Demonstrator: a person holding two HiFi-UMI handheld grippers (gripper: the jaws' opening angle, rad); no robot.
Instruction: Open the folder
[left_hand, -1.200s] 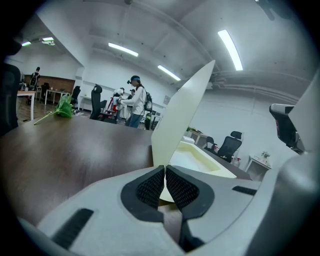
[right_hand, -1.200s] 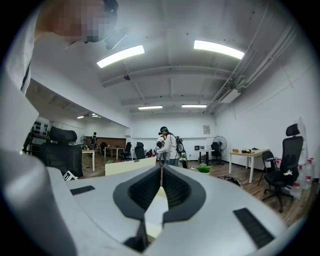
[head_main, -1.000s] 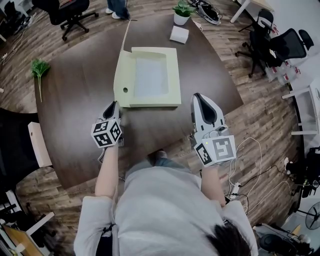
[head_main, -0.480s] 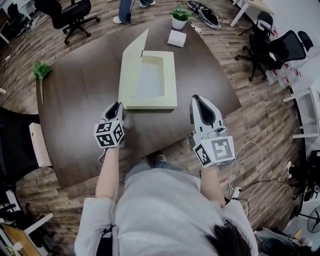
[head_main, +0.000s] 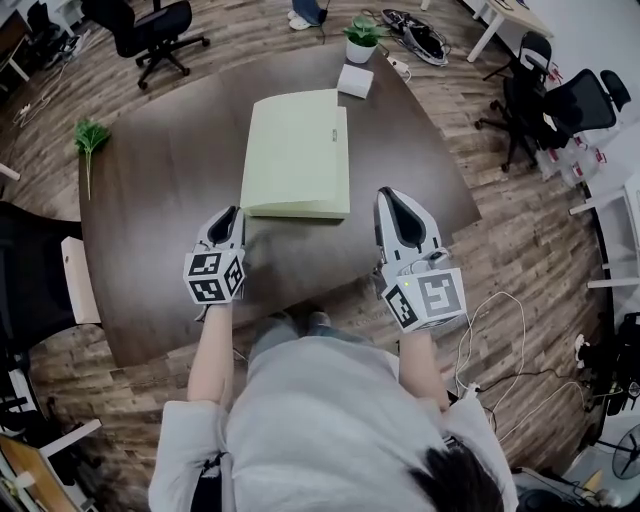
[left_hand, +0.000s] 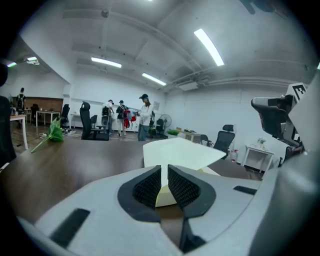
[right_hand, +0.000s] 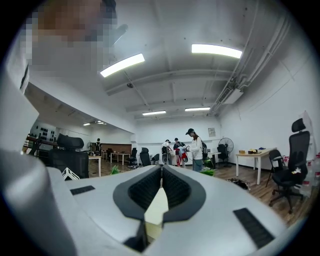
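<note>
The pale yellow-green folder (head_main: 296, 152) lies flat on the dark brown table (head_main: 160, 200) with its cover down. My left gripper (head_main: 228, 215) hovers just off the folder's near left corner, its jaws shut with nothing between them. My right gripper (head_main: 392, 196) sits to the right of the near right corner, also shut and empty. In the left gripper view the folder (left_hand: 182, 152) shows straight ahead past the gripper (left_hand: 164, 172). In the right gripper view only a pale sliver of the folder (right_hand: 157, 210) shows below the closed gripper (right_hand: 161, 175).
A small white box (head_main: 356, 80) and a potted plant (head_main: 361, 32) stand at the table's far edge. A green sprig (head_main: 90, 135) lies at the far left edge. Office chairs (head_main: 150, 25) (head_main: 560, 100) stand around the table. Cables (head_main: 490, 330) trail on the floor at the right.
The folder's cover, which stood open to the left a second ago, has swung down and now lies closed. Both grippers have stayed nearly in place.
</note>
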